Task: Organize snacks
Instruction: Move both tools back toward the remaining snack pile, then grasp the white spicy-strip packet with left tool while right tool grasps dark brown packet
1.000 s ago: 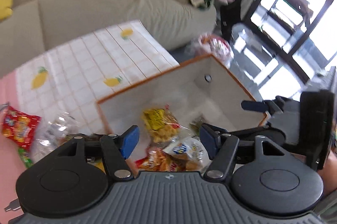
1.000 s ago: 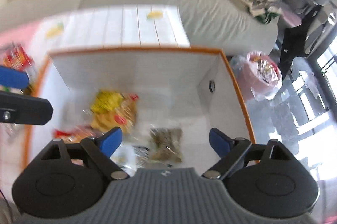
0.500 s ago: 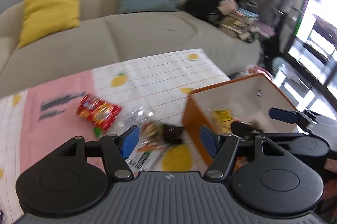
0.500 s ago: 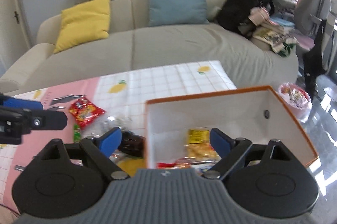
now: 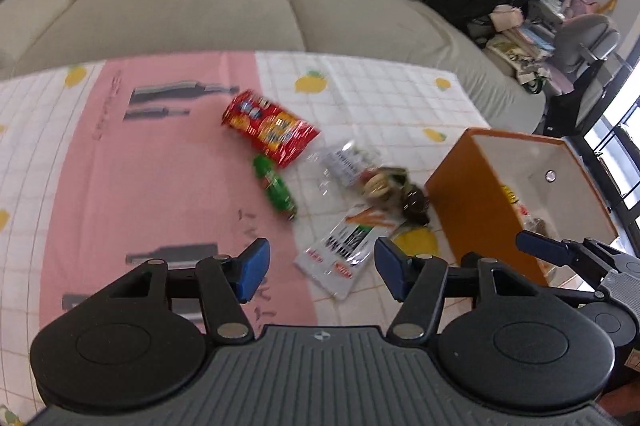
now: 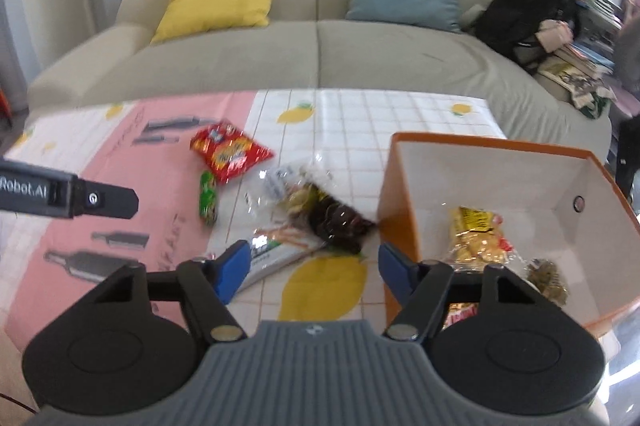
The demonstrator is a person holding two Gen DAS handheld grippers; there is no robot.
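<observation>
"Robot.AI" in white on the left gripper (image 6: 68,195) — snack-packet print too blurred to read

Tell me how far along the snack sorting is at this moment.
Partly done. The orange-walled white box already holds a yellow crinkly snack bag and a few more packets. Nothing is in hand: the left claw and right claw are empty. Left on the table: red chip bag, green packet, clear wrapped snacks.

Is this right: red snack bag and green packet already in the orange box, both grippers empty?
Not quite. The red snack bag and green packet lie on the tablecloth, outside the orange box; the right wrist view shows it. The left gripper and right gripper are empty, their jaws having just been closing.
</observation>
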